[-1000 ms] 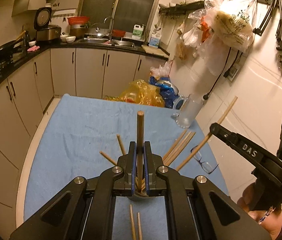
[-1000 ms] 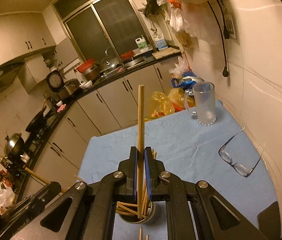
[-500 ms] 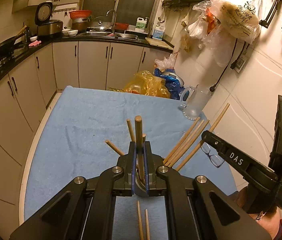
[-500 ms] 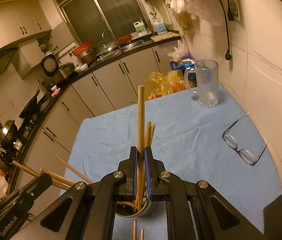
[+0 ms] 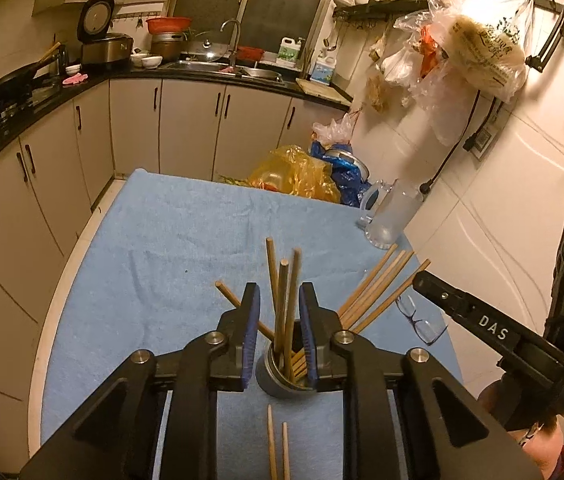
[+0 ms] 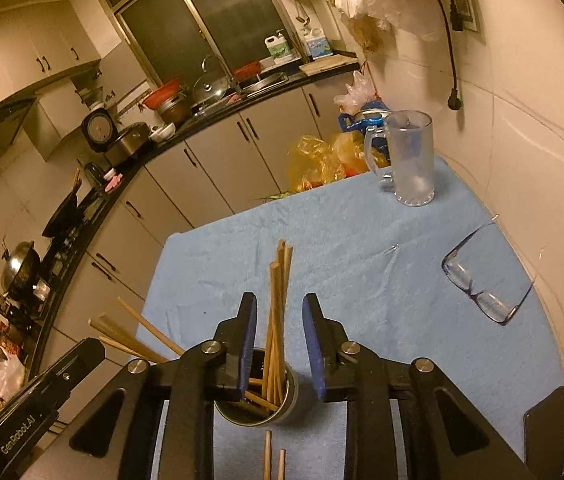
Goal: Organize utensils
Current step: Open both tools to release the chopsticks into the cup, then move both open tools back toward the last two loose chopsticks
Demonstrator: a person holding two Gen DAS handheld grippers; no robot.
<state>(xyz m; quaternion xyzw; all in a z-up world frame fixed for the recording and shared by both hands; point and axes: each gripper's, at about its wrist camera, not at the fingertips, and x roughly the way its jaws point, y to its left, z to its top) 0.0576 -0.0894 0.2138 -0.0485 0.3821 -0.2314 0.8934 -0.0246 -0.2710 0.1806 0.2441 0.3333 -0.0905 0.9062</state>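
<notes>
A metal cup (image 5: 282,380) stands on the blue cloth, holding several wooden chopsticks (image 5: 282,300) that fan out. My left gripper (image 5: 280,300) hangs just above the cup. Its jaws are opening, and three upright chopsticks rise between them without touching the pads. In the right wrist view the same cup (image 6: 258,396) sits under my right gripper (image 6: 280,308). Its jaws are also opening, with a bunch of chopsticks (image 6: 276,312) loose between them. Two more chopsticks (image 5: 276,448) lie flat on the cloth on the near side of the cup.
A frosted glass mug (image 6: 410,160) stands at the table's far right corner. Folded eyeglasses (image 6: 478,280) lie near the white wall on the right. Plastic bags (image 5: 298,172) sit beyond the far edge. Kitchen cabinets run along the left.
Both grippers were shut on one chopstick each. Both have now parted their jaws, and the two chopsticks have slid down into the cup. The right gripper has sunk a little.
</notes>
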